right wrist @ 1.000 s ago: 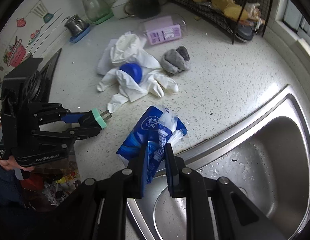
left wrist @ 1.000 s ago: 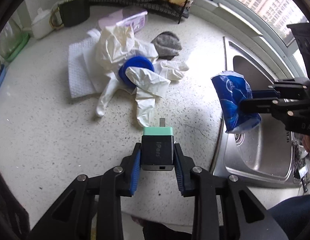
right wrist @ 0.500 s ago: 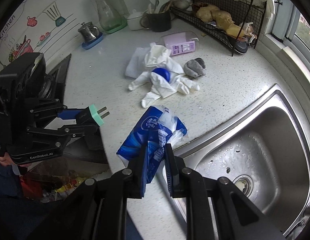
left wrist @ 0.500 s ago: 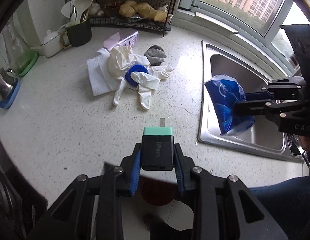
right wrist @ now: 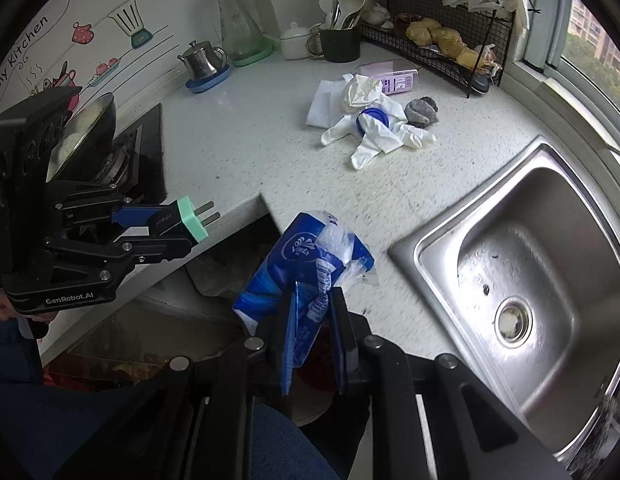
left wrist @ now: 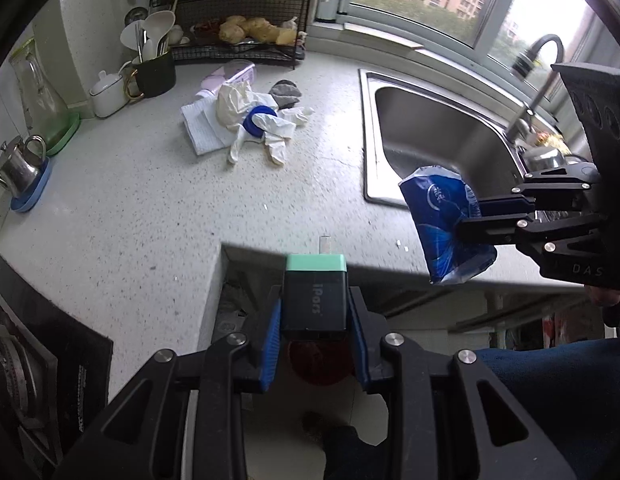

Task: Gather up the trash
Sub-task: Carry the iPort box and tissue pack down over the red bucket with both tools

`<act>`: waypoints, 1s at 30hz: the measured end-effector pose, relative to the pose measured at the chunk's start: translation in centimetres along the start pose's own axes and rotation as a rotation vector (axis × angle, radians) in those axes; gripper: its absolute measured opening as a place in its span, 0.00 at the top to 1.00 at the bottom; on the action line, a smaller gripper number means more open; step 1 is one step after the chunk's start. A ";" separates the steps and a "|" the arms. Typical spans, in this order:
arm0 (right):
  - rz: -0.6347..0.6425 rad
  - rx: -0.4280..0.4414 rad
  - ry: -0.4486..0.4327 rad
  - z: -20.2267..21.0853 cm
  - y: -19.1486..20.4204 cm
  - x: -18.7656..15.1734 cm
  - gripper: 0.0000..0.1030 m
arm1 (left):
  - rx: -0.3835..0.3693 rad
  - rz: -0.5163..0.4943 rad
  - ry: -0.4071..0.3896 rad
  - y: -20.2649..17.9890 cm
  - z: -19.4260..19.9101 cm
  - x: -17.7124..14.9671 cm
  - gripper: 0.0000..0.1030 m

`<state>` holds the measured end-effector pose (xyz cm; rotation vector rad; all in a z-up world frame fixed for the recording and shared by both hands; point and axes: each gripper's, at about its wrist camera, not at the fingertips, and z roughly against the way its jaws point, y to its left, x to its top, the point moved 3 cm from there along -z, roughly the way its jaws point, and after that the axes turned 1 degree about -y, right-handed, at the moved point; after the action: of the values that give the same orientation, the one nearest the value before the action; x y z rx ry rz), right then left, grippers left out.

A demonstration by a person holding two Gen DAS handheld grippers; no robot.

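Left gripper: clamped on a black charger, mint end forward.
Right gripper: clenched on a crumpled blue wrapper, held past the counter edge.
Ahead, far: white gloves around a blue lid, beside the sink.

Two wrist fisheyes angled steeply down from beyond the counter edge — shared countertop, sink, glove pile.
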<state>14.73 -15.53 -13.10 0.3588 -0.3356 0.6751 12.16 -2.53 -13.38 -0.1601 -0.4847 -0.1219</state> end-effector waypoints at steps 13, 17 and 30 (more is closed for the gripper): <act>-0.169 -0.049 0.053 -0.1 4.8 -6.9 0.86 | -0.098 -0.082 0.095 -1.2 -0.2 -6.9 0.73; -0.193 -0.048 0.096 -1.9 4.6 -8.1 0.86 | -0.099 -0.062 0.137 -1.0 -2.1 -8.3 0.73; -0.155 -0.015 0.235 -13.5 2.6 -12.6 0.86 | -0.083 -0.039 0.278 -1.1 -13.9 -14.7 0.73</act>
<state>6.34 -14.74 -29.73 0.2846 -0.0877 0.5550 5.42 -5.01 -32.29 -0.2111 -0.2055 -0.1994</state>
